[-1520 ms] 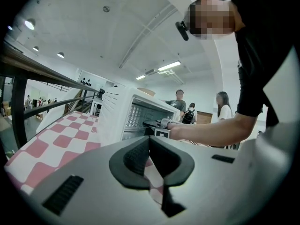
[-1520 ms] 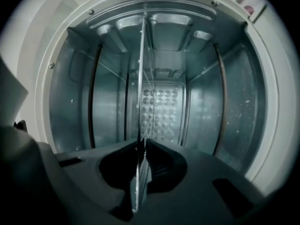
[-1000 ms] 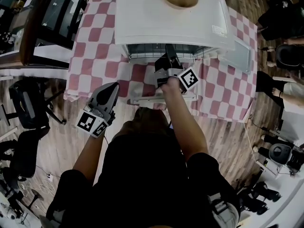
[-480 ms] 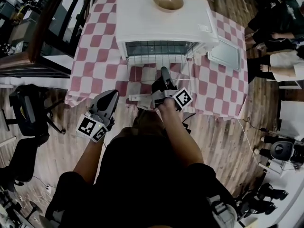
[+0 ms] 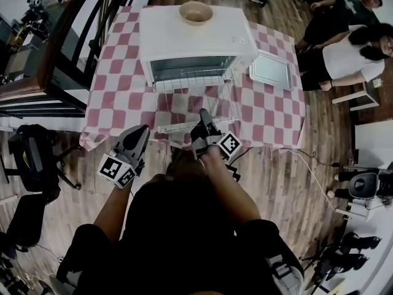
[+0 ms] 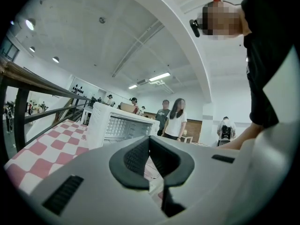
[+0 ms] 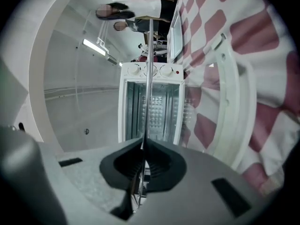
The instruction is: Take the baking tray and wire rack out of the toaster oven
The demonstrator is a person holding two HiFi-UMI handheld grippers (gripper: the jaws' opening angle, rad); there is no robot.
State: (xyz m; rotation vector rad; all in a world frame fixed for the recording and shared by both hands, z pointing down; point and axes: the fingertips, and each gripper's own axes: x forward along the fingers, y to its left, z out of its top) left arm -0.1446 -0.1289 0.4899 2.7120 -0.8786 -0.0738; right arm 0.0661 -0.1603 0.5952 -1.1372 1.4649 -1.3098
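The right gripper (image 5: 202, 113), fingers (image 7: 125, 164) pinching the front wire, is drawing the wire rack (image 5: 195, 94) further back. Most of it is now hanging outside the toaster oven (image 5: 190, 35), and only the open door (image 5: 178, 128) is lying under its path. The baking tray (image 5: 270, 70) is already lying on the bench (image 5: 116, 91) beside the oven. The left gripper (image 5: 141, 130) is waiting, fingers together, empty.

Your wire rack (image 5: 216, 96) sticks out level from the open mouth of the white oven (image 5: 184, 39), its front edge pinched in your right tongs (image 5: 201, 112). The silvery tray (image 5: 270, 70) lies flat on the tabletop (image 5: 116, 85), just right of the oven.
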